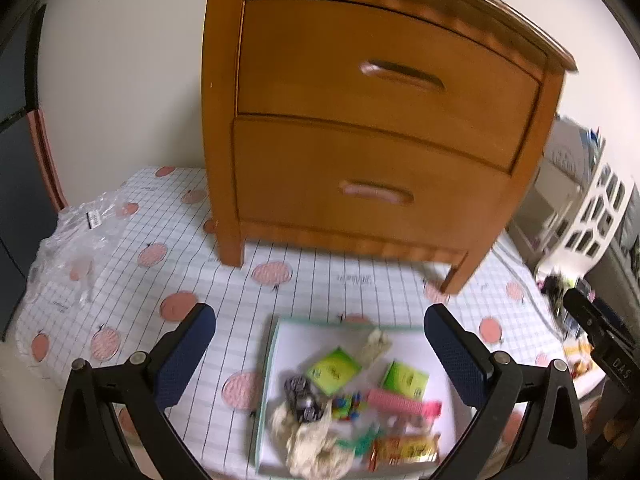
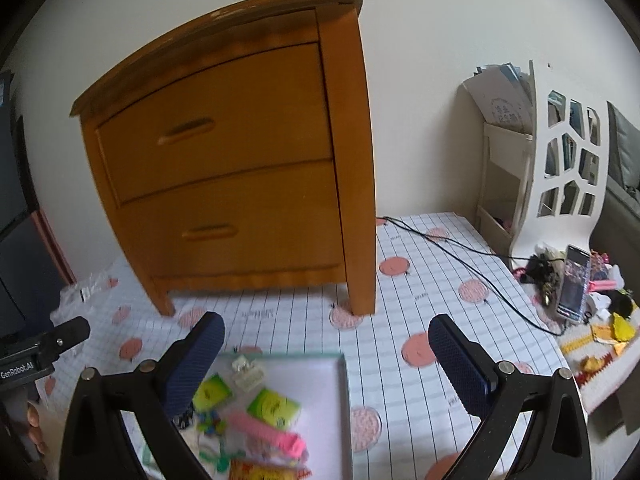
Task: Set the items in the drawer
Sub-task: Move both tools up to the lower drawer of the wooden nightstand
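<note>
A wooden nightstand (image 1: 360, 120) (image 2: 240, 168) with two shut drawers stands on the checked cloth. Its upper drawer (image 1: 384, 76) (image 2: 216, 120) and lower drawer (image 1: 372, 188) (image 2: 232, 224) each have a slot handle. In front lies a shallow white tray (image 1: 288, 344) (image 2: 320, 384) with small items: two green packets (image 1: 334, 370) (image 2: 274, 408), a pink bar (image 1: 400, 402) (image 2: 268, 434), an orange snack pack (image 1: 404, 450) and crumpled wrappers. My left gripper (image 1: 320, 344) hangs open above the tray. My right gripper (image 2: 326, 356) is open over the tray's right edge. Neither holds anything.
A clear plastic bag (image 1: 76, 240) lies at the cloth's left edge. A white cut-out rack (image 2: 560, 160) with papers stands at the right, with a phone (image 2: 574, 284), a black cable (image 2: 460, 248) and small clutter beside it.
</note>
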